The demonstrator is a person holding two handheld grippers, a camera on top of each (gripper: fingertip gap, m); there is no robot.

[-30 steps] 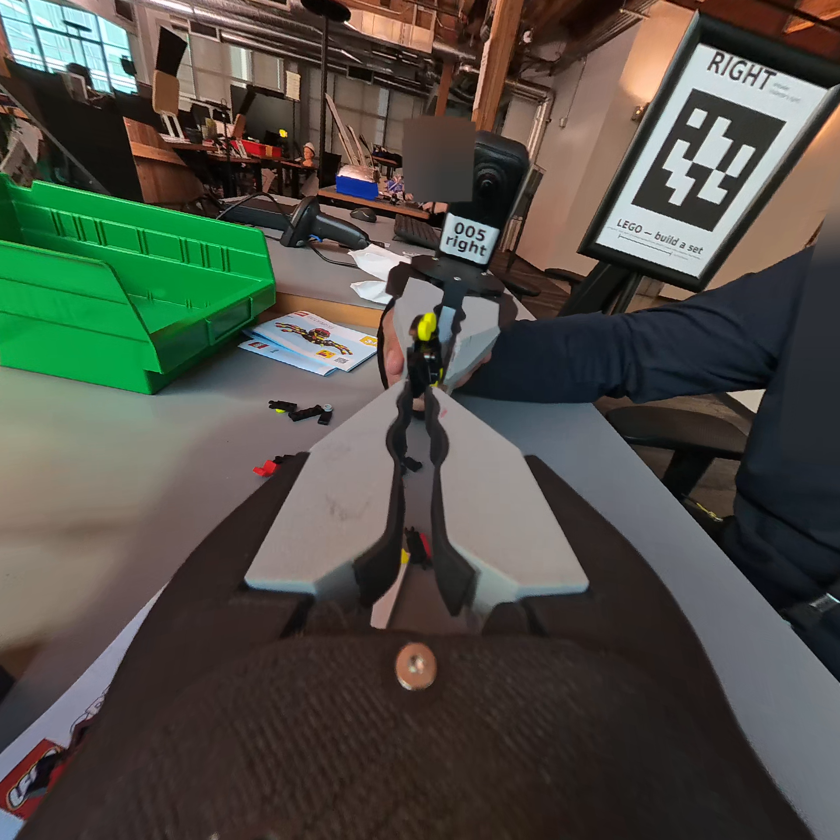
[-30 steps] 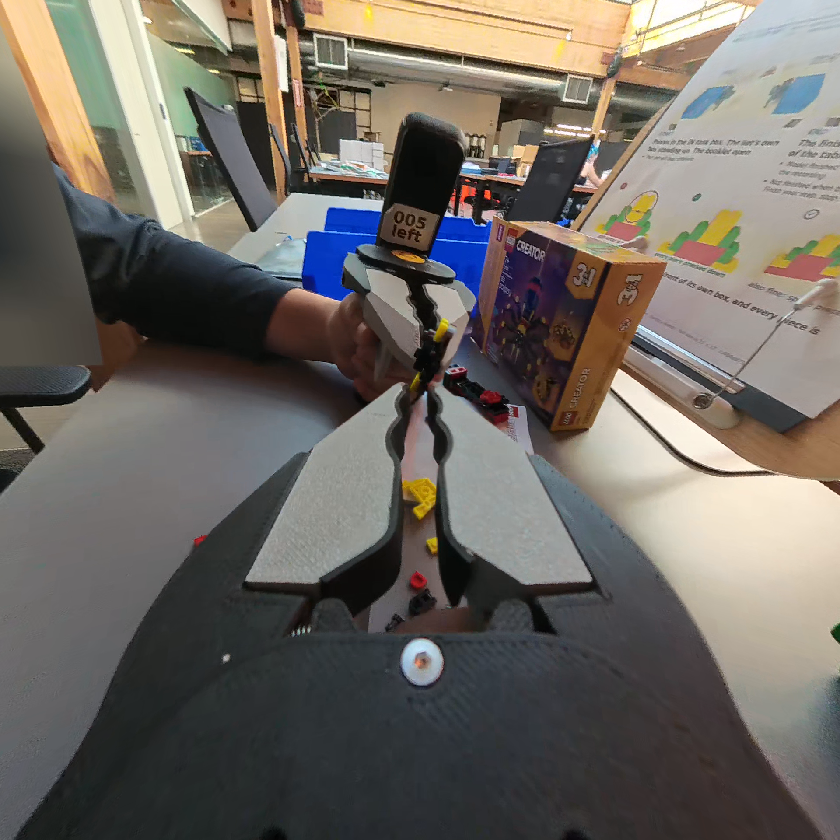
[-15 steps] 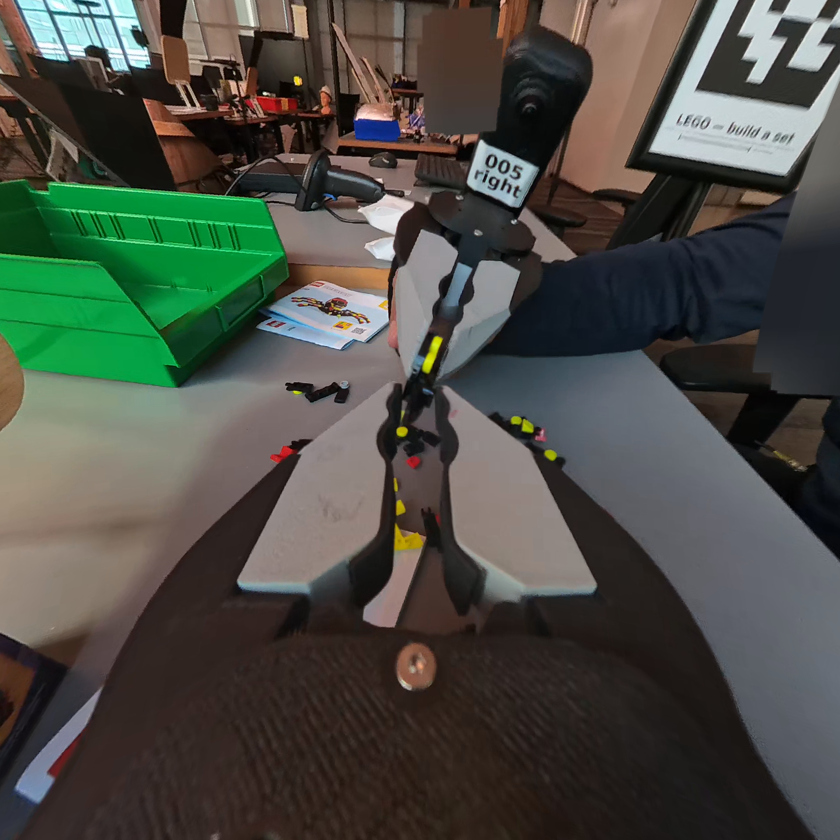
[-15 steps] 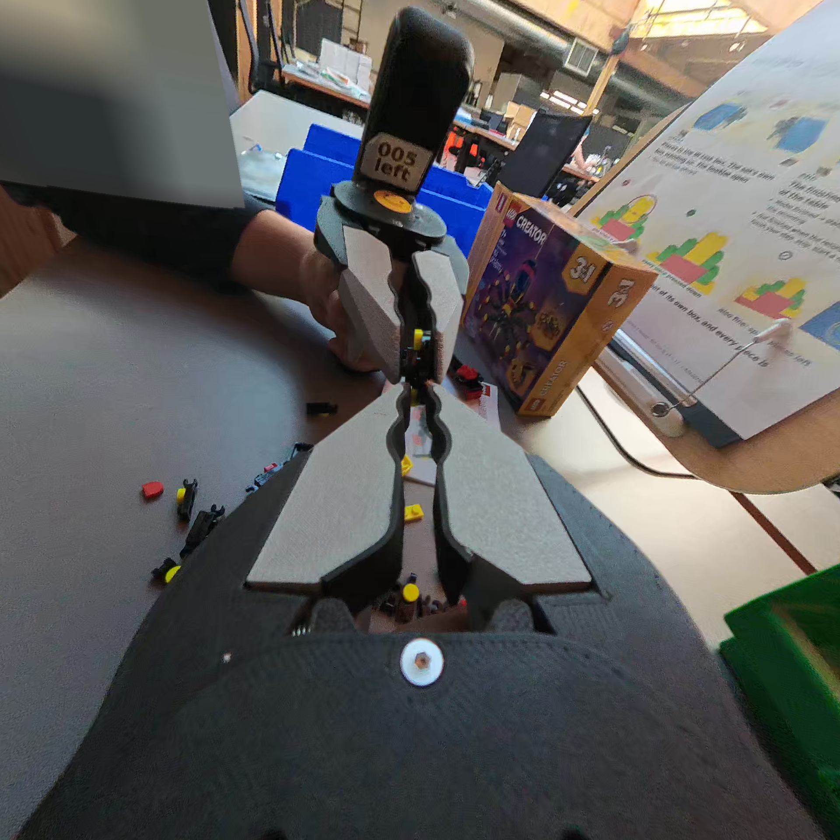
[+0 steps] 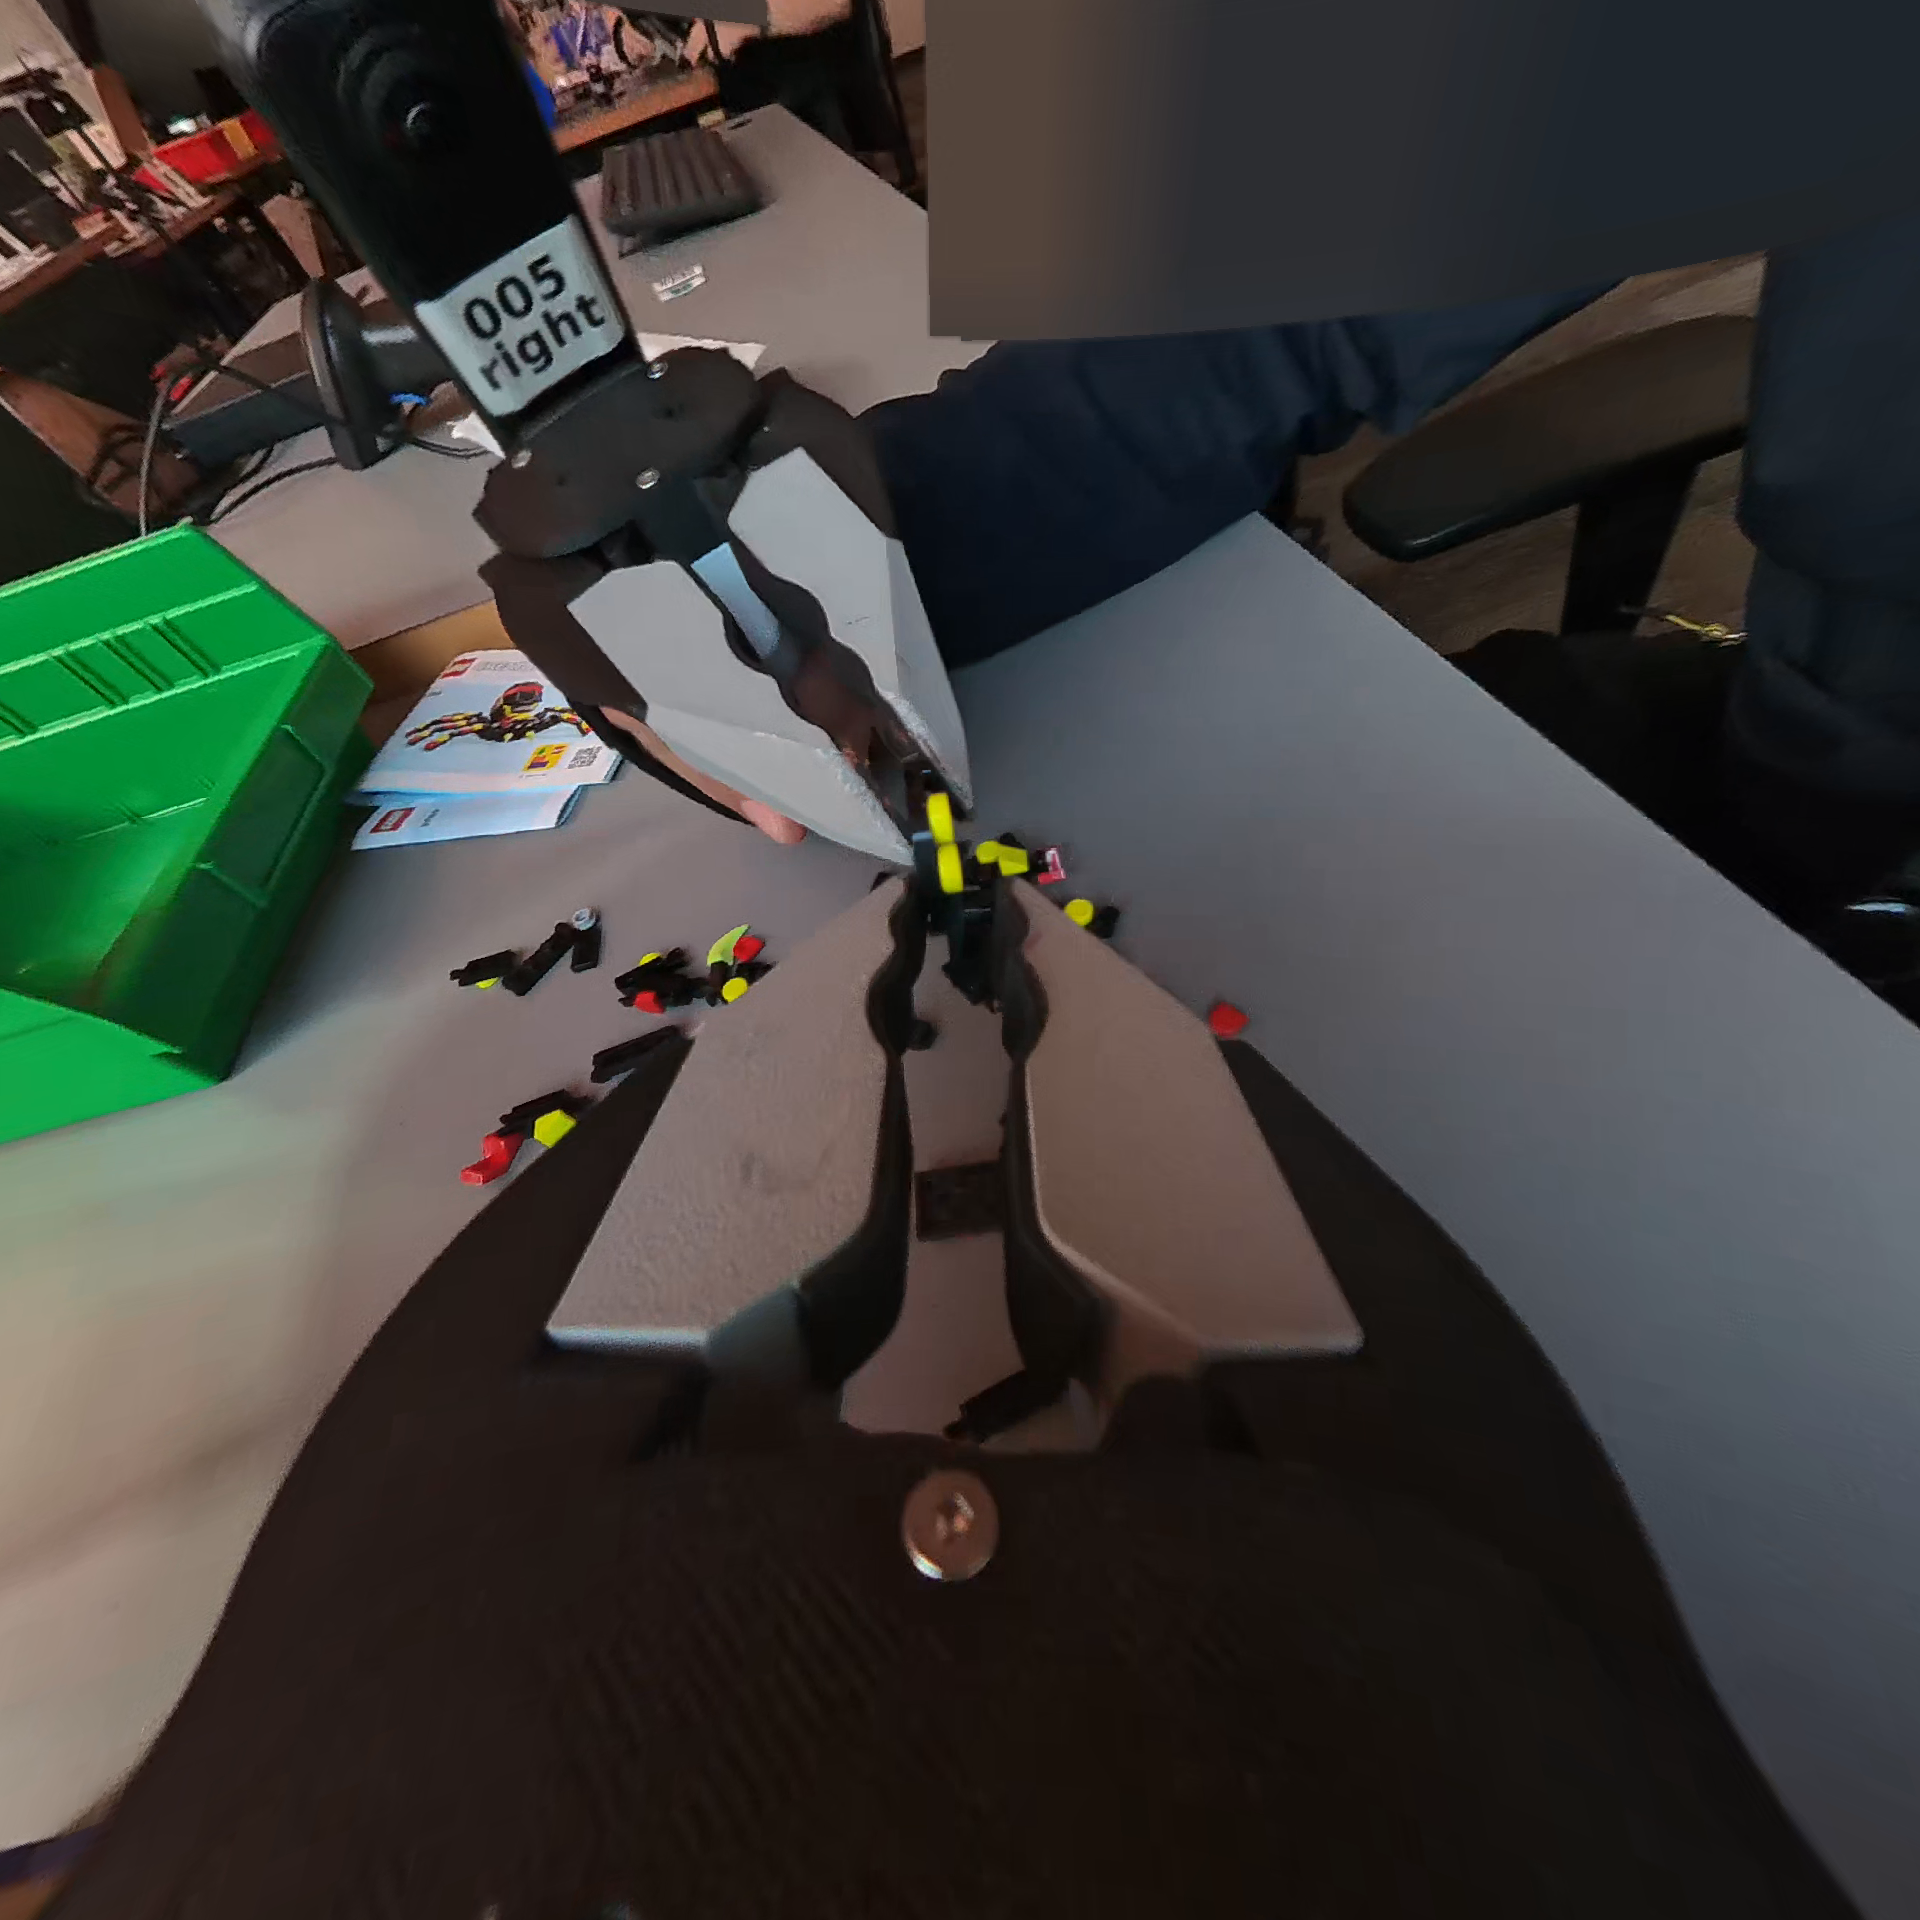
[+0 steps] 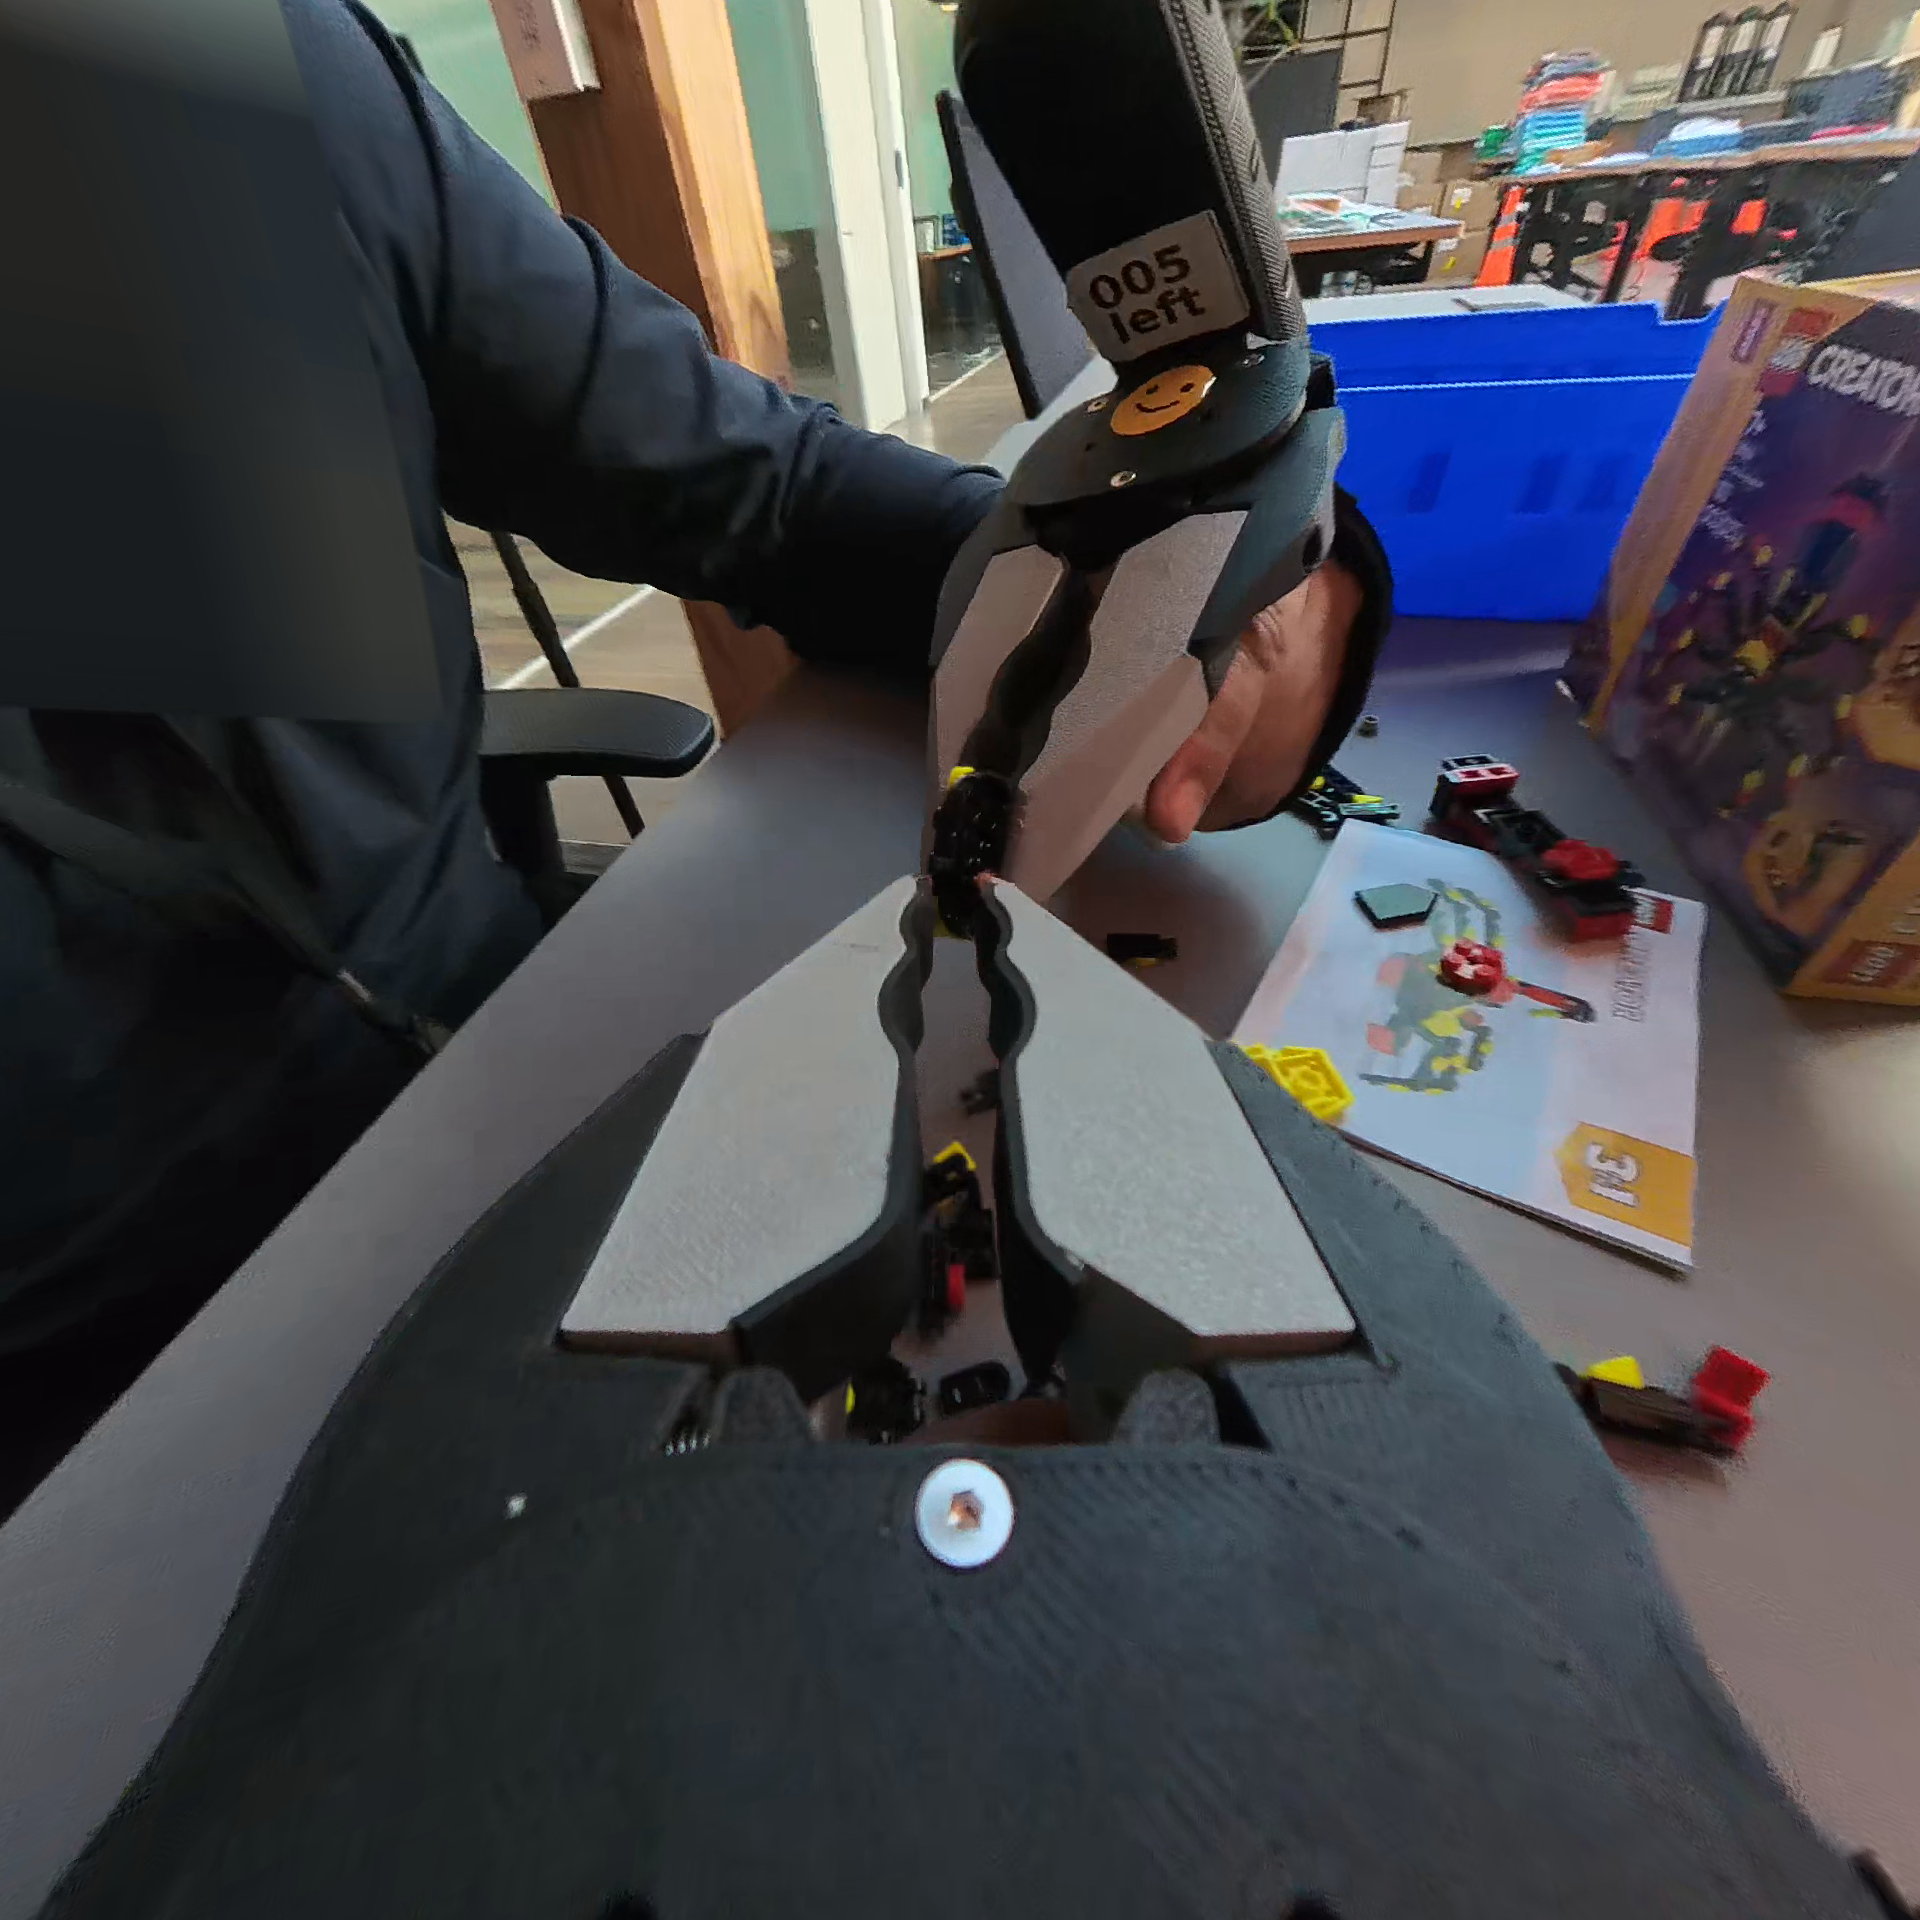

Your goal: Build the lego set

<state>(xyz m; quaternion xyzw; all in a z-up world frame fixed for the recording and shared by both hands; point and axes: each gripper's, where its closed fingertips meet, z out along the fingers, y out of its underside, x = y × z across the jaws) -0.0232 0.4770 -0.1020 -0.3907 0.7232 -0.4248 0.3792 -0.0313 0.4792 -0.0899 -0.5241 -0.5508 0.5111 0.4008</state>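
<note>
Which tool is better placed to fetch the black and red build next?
Probably left: the build lies just beyond the left tool, farther from the right tool; both grip the leg.

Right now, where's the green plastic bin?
In the left wrist view the green plastic bin stands on the grey table at the far left, just left of the instruction booklets and beyond the loose black, yellow and red pieces.

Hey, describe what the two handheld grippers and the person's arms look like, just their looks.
Both grippers match: the left gripper and right gripper have flat grey wedge fingers edged with wavy black pads on a textured black body with a central silver screw. Each black handle carries a white label; the left one also has an orange smiley sticker. The person wears dark navy long sleeves.
</note>
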